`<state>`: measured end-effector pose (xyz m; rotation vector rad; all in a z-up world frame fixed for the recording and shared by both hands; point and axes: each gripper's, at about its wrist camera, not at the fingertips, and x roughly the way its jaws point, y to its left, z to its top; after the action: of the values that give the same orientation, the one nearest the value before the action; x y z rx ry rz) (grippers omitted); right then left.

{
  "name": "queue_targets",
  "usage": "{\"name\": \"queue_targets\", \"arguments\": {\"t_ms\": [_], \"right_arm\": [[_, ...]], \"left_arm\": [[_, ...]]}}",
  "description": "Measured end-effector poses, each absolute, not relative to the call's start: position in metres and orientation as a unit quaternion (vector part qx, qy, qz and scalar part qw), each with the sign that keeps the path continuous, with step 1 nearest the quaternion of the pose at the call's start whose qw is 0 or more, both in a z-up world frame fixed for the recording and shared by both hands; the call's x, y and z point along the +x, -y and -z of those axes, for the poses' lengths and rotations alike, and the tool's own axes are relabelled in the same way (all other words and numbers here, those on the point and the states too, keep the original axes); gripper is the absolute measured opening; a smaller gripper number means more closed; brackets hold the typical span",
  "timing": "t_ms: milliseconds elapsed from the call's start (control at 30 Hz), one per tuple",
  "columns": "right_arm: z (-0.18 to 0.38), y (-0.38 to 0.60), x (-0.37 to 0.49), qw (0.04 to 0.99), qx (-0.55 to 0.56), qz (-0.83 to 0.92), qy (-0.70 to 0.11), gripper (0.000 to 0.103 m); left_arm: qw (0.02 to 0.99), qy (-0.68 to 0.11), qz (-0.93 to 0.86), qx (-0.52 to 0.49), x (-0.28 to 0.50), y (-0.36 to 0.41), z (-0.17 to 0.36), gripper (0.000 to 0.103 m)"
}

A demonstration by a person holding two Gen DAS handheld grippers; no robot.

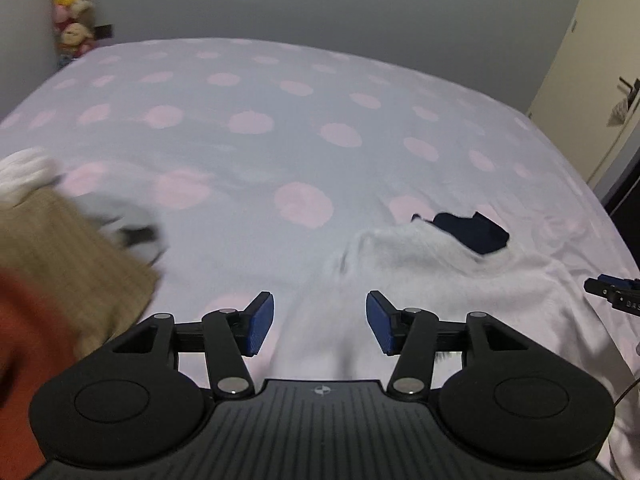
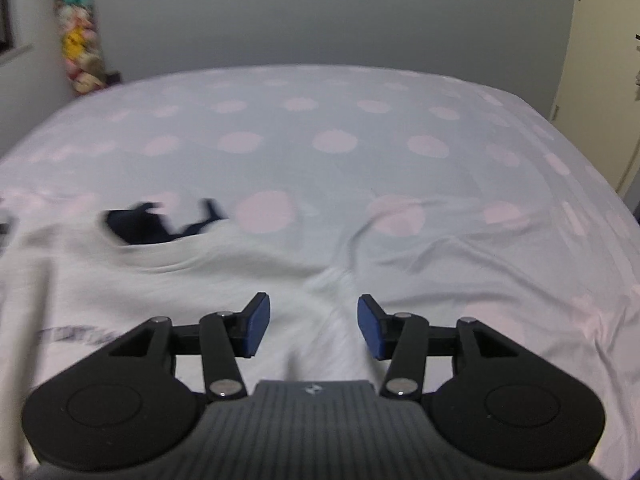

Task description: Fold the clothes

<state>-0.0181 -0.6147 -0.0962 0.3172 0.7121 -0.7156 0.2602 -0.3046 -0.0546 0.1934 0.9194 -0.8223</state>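
A white T-shirt [image 1: 432,276] lies spread on the bed, its dark navy collar lining [image 1: 472,232] showing at the neck. My left gripper [image 1: 320,322] hovers open just over the shirt's left shoulder area, nothing between its blue pads. In the right wrist view the same white T-shirt [image 2: 192,284] fills the lower left, with its navy neck opening [image 2: 152,226] and faint printed text. My right gripper [image 2: 314,326] is open above a raised fold of the shirt. The tip of the right gripper [image 1: 612,292] shows at the right edge of the left wrist view.
The bed sheet [image 1: 280,128] is pale with pink dots. A pile of clothes, tan [image 1: 60,264], orange and white, sits at the left. Stuffed toys [image 1: 74,8] hang at the far left corner. A cream door [image 1: 592,80] stands to the right.
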Motion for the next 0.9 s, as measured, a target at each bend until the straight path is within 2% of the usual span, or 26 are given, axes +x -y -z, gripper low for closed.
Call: {"name": "queue_targets", "arguments": {"t_ms": [67,233,467,767,833,900], "right_arm": [[0.086,0.584,-0.035,0.873,0.155,0.327,-0.327,0.065],[0.069,0.508,-0.079,0.890,0.184,0.284,-0.305,0.071],[0.082,0.423,-0.118,0.893,0.206,0.259,-0.306,0.075],[0.113,0.348,-0.146,0.892,0.202,0.267,-0.305,0.076],[0.114,0.344,-0.143,0.895,0.183,0.271,-0.304,0.077],[0.117,0.340,-0.139,0.894,0.168,0.275,-0.313,0.077]], "left_arm": [[0.816,-0.436,0.370,0.082,0.244,0.269,0.049,0.049],[0.826,-0.453,0.334,0.045,0.199,0.180,0.043,0.049],[0.818,-0.505,0.275,-0.004,0.135,0.084,0.069,0.054],[0.776,-0.585,0.233,-0.042,0.082,0.046,0.123,0.054],[0.776,-0.583,0.237,-0.041,0.075,0.046,0.125,0.052],[0.776,-0.579,0.244,-0.051,0.073,0.045,0.126,0.041]]}}
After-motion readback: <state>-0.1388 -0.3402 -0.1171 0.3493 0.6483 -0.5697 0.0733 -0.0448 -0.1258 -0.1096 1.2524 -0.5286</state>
